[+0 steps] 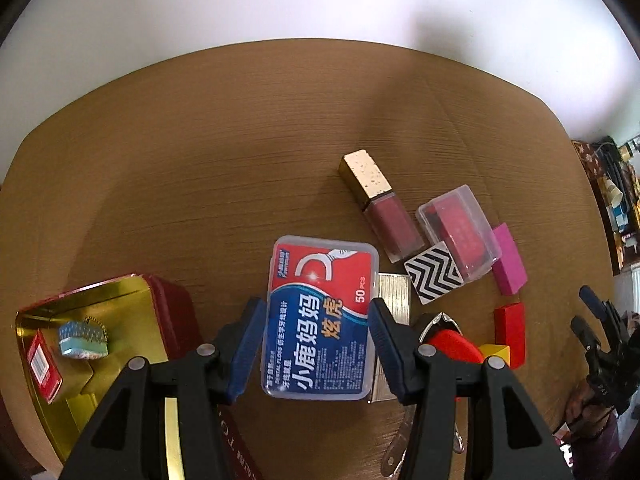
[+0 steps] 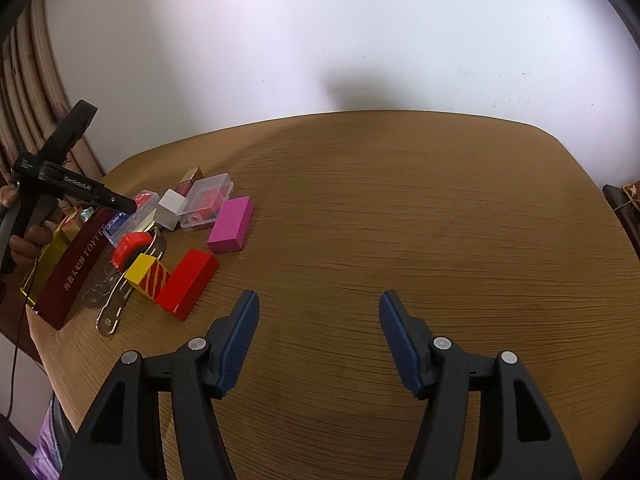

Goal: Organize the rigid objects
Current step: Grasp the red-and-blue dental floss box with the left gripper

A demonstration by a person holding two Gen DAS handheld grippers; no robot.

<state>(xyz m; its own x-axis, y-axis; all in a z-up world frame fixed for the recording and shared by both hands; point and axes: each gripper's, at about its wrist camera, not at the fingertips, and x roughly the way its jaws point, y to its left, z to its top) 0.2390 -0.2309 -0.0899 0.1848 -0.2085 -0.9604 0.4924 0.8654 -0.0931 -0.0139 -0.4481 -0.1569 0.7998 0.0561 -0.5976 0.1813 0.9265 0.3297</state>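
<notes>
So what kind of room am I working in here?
Probably a home room: a wooden table against a plain white wall, a curtain at the side, and cluttered shelves nearby.

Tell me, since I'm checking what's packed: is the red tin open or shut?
Open. The red tin shows its gold interior, with a small red box and a blue trinket inside.

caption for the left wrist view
Left tongs straddle a dental floss box beside an open gold tin.
</notes>
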